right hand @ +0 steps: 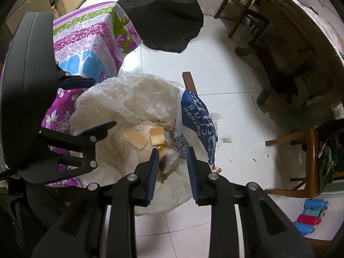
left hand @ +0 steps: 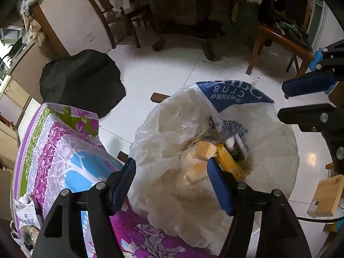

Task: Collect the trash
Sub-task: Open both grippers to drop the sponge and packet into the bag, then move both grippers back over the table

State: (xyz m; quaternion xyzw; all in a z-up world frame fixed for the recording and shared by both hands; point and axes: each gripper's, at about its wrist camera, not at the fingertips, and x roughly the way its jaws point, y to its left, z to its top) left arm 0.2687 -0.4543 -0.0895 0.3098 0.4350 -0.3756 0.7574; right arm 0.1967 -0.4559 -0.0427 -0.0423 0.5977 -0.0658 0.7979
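Observation:
A white plastic bag (left hand: 172, 120) with a blue printed panel stands open on the floor and also shows in the right wrist view (right hand: 137, 99). Inside lie tan cardboard pieces (left hand: 205, 150), a yellow box (left hand: 229, 163) and a dark wrapper (left hand: 238, 147). My left gripper (left hand: 171, 181) is open and empty just above the bag's near rim. My right gripper (right hand: 172, 172) is open above the bag's mouth; a blurred piece of trash (right hand: 168, 161) sits between and below its fingers, apart from the pads. It shows at the right edge of the left wrist view (left hand: 305, 97).
A table with a purple floral cloth (left hand: 64, 146) stands left of the bag, with crumpled trash (left hand: 25, 215) on it. A black bag (left hand: 81, 79) lies beyond. Wooden chairs (left hand: 279, 40) and a dining table (right hand: 301, 32) stand behind. A cardboard box (left hand: 326, 195) sits right.

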